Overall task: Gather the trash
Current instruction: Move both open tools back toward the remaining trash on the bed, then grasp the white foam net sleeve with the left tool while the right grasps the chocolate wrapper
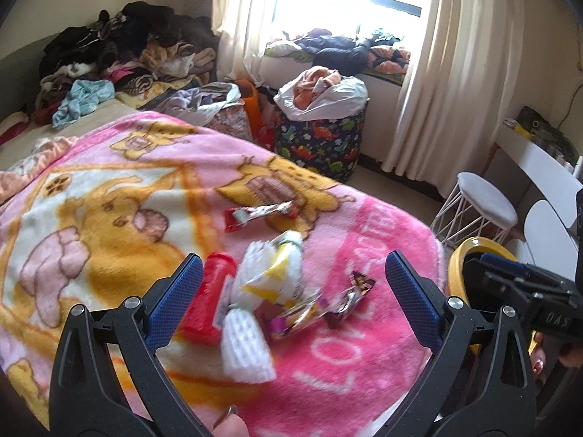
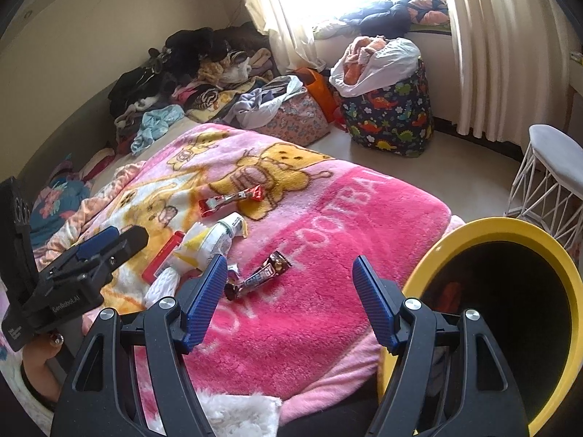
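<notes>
An approach to the litter is judged to be in hand: both the left gripper (image 1: 293,284) and the right gripper (image 2: 286,284) are spread and empty. The brown wrapper (image 2: 260,276) lies on the pink blanket (image 2: 328,291) just ahead of the right gripper's left finger, with the yellow-rimmed bin (image 2: 510,313) close to its right. A short reach forward and leftward, then a closing on the wrapper, would be called for next.

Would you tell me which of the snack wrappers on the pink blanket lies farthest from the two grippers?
The long red and silver wrapper lying on the yellow bear print; the brown chocolate wrapper and the purple one lie nearer the grippers.
</notes>
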A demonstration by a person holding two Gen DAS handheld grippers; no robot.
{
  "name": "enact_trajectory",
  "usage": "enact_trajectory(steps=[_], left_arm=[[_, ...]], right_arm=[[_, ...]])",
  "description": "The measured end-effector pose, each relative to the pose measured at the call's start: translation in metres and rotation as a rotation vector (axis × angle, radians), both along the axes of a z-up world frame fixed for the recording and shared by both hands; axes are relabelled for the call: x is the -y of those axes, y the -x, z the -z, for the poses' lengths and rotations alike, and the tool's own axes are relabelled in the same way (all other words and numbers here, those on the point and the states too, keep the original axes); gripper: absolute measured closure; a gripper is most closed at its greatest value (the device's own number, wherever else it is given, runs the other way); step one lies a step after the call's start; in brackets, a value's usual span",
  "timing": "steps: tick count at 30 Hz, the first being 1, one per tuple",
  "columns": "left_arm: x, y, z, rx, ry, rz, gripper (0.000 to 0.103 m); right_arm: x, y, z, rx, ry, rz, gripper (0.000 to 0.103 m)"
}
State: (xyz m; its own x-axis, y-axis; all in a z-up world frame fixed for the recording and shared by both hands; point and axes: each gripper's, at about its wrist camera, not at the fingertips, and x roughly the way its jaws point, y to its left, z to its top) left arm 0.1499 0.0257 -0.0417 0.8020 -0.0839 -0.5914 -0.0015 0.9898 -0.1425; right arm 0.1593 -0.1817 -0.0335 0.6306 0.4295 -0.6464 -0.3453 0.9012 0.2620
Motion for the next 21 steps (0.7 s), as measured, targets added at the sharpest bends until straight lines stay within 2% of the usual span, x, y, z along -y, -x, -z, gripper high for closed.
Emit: enact_trajectory(steps=[10,14,16,21], left_arm=[[-0.024,0.010,0.025,-0.082,0.038,-0.017,0.013],[-0.032,0.013,0.039,-0.136,0.076,-0.022,0.026],[-0.034,0.014,0.044,-0.155,0.095,-0.022,0.037],[-0.039,0.015,0.053,-0.193,0.141,-0.019,0.052]], right_arm=[[-0.024,-0.012,0.015,-0.028,0.045,-0.042,0.034],[-0.032,-0.018,0.023,-0.047,0.059,-0.054,0.034],[-0.036,-0.021,0.027,-0.055,0.068,-0.060,0.034],[-0.046,-0.031,0.039,-0.083,0.081,-0.070,0.034]])
